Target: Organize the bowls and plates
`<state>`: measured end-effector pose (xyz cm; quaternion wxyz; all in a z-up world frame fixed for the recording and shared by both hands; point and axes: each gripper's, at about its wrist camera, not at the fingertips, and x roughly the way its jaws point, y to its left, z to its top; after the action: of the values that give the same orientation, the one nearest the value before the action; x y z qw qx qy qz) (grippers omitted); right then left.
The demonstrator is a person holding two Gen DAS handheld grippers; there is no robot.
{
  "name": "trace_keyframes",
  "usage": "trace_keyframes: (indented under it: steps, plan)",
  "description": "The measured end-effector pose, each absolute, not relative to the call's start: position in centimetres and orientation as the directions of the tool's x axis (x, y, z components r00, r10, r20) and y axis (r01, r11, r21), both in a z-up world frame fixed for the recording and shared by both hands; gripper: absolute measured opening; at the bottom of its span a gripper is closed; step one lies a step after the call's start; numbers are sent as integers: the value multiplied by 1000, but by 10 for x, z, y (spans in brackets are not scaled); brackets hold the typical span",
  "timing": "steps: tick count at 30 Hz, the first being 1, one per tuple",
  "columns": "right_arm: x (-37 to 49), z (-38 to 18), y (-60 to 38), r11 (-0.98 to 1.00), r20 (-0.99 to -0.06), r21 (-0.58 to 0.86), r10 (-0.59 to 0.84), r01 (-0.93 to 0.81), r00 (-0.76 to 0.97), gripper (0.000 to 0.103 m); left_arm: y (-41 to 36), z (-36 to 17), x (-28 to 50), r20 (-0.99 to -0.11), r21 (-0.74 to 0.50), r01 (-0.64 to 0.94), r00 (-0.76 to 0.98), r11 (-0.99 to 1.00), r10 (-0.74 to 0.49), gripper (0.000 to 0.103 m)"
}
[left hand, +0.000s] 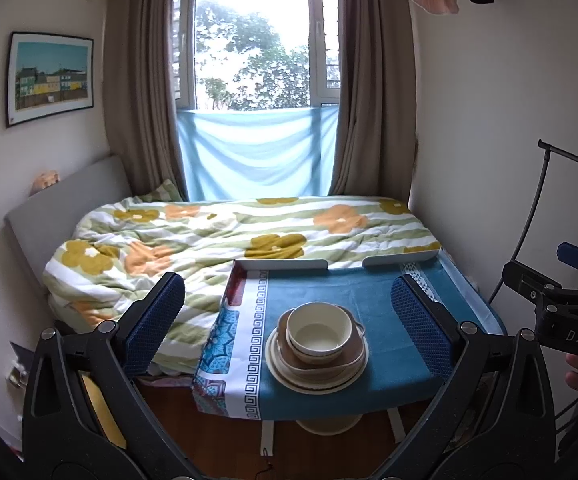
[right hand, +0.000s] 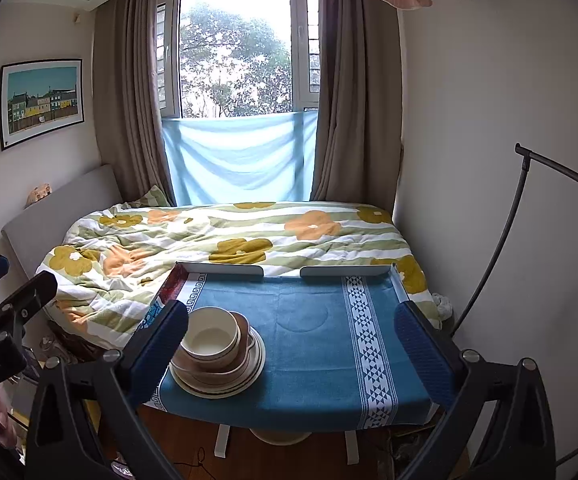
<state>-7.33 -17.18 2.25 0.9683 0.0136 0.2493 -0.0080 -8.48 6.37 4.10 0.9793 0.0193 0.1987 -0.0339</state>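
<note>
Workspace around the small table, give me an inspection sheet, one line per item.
Surface: small table covered by a blue cloth, at the foot of a bed.
Job's things: one stack, cream bowl on a brown dish on cream plates.
Clutter: nothing seen on the cloth.
Grippers: left gripper and right gripper open, holding nothing, apart from the stack.
Cables: thin dark cord on the floor under the table.
Surroundings: window, curtains, framed picture, dark curved stand.
</note>
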Motion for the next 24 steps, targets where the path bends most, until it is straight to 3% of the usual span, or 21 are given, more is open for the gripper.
trace_keyframes:
  steps: [24]
  plan:
    - [-71, 21, -168, 998, -482, 26, -30, 49, 876, 102, 68, 41, -79, -380, 22, 84, 922, 996, -70, 103]
